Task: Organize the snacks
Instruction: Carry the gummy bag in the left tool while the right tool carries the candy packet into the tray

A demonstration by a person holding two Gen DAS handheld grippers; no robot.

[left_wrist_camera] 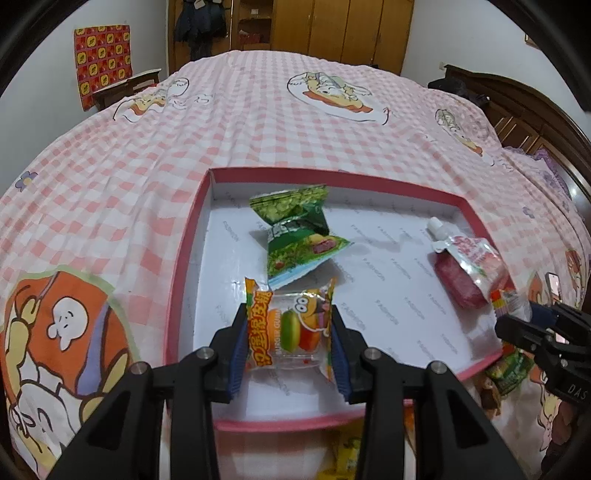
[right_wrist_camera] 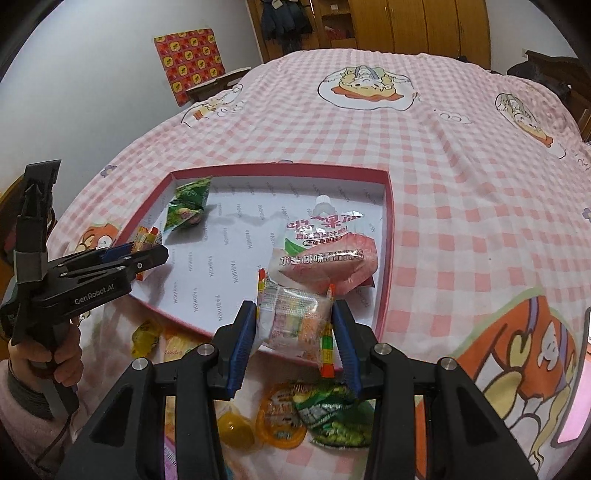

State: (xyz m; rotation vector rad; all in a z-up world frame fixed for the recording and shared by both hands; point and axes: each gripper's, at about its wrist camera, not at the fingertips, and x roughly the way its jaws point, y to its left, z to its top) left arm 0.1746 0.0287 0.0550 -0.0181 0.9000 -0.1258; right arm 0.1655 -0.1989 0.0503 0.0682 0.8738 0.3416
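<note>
Snacks: burger-gummy clear packet (left_wrist_camera: 290,328) pinched in left gripper (left_wrist_camera: 290,345), striped-edge clear packet (right_wrist_camera: 295,323) pinched in right gripper (right_wrist_camera: 295,336); release each flat on the white floor of the pink-rimmed cardboard tray (left_wrist_camera: 192,236), clear of green packets (left_wrist_camera: 299,236) at twelve o'clock.

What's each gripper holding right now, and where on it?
Left gripper: burger gummy packet, pinched across its side edges. Right gripper: clear candy packet, likewise by its sides.

We identify the location as a home bedroom. A bed with a pink-and-white checked cartoon-print sheet (left_wrist_camera: 295,122) fills both views, a wooden wardrobe (left_wrist_camera: 354,29) stands behind it, and dark clothing (right_wrist_camera: 284,22) hangs alongside.
</note>
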